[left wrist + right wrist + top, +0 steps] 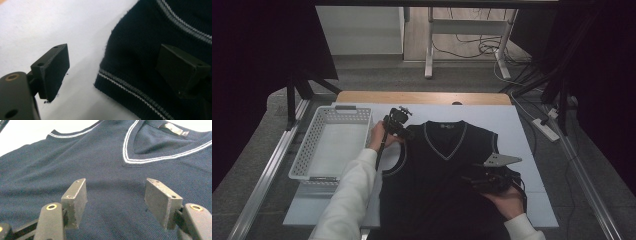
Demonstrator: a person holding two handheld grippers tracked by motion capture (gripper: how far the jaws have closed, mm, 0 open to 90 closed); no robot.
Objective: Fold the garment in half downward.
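left gripper (404,131), jaws apart, straddles the shoulder edge of the dark vest (439,170); right gripper (479,181) hovers released over its chest. next, presumably: pinch the shoulder to fold.

High view looks down and forward over the whole table (522,130) from the person's side, while each gripper view sits close above the dark vest (447,170), left at its shoulder edge (130,82), right facing its V-neck (132,157).
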